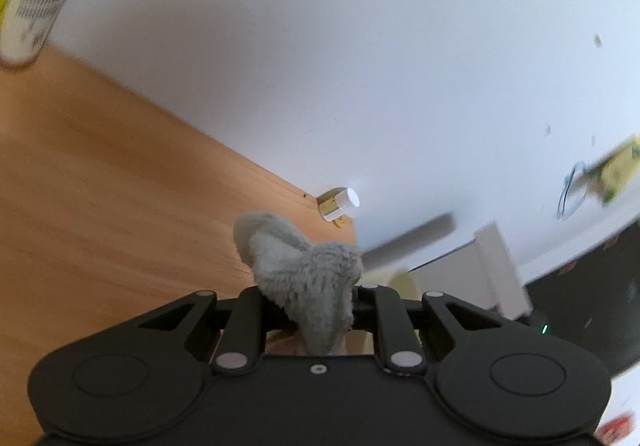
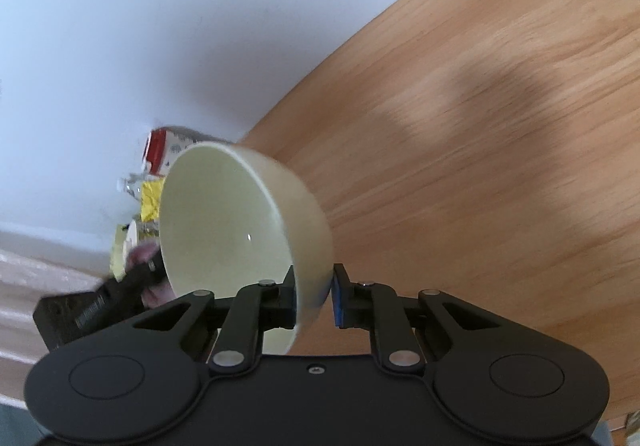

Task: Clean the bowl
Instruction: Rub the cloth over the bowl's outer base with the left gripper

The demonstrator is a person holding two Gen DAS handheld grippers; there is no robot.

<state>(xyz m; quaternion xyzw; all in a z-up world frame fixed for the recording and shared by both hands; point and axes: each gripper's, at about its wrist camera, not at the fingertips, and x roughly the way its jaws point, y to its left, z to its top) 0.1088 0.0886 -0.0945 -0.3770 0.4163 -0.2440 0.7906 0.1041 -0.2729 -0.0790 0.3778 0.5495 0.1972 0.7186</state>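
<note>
Nearest the right wrist lens, our right claw (image 2: 315, 296) is clamped on the wall of the bowl (image 2: 240, 230), one pad inside the rim and one outside. We find the bowl lifted clear of the tabletop (image 2: 480, 146) and tipped on its side. Its mouth faces toward the left edge of that view, where the tabletop ends against the white wall (image 2: 160, 26); its base faces back across the wood. Its axis, mouth to base, lies roughly level, crosswise to the right claw.

We note the left claw (image 1: 310, 306) pinched on a bunched grey cloth (image 1: 300, 266), which sticks out ahead of its fingers. From the right wrist view a dark claw body and part of a hand show just beyond the bowl's mouth. We judge this to be the left, so the bowl's opening already faces the cloth. The wipe turns on carrying the cloth in through that mouth. We see no contact between cloth and bowl.
</note>
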